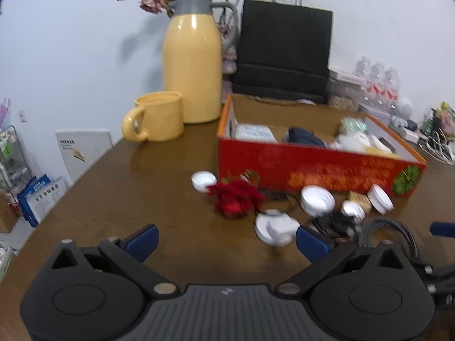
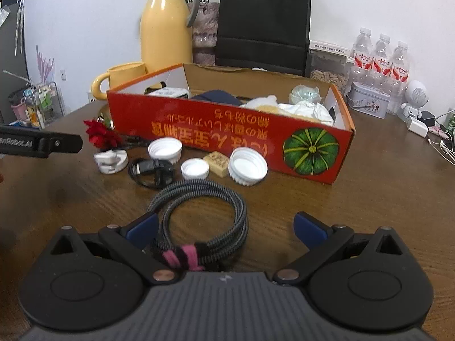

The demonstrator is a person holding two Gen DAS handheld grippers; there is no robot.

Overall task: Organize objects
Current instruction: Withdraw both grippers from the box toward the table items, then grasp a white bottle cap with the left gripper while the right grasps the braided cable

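Observation:
An open red cardboard box [image 2: 227,139] [image 1: 312,167] with a pumpkin picture holds several items. In front of it on the brown table lie a red artificial flower [image 1: 236,199] [image 2: 101,135], several white caps [image 2: 247,166] [image 1: 317,199], a small tan block [image 2: 217,163], a white round clip [image 1: 274,227] [image 2: 111,160], a black cable [image 2: 150,172] and a coiled braided cable [image 2: 204,216] with a pink tie. My left gripper [image 1: 226,241] is open over bare table, just short of the flower. My right gripper [image 2: 226,228] is open, its fingers either side of the braided coil.
A yellow jug [image 1: 193,65] and yellow mug [image 1: 156,119] stand at the back left, a black paper bag [image 2: 263,22] behind the box. Water bottles [image 2: 381,56], a tin [image 2: 368,102] and chargers sit at the right. A shelf rack [image 2: 42,105] stands beyond the table's left edge.

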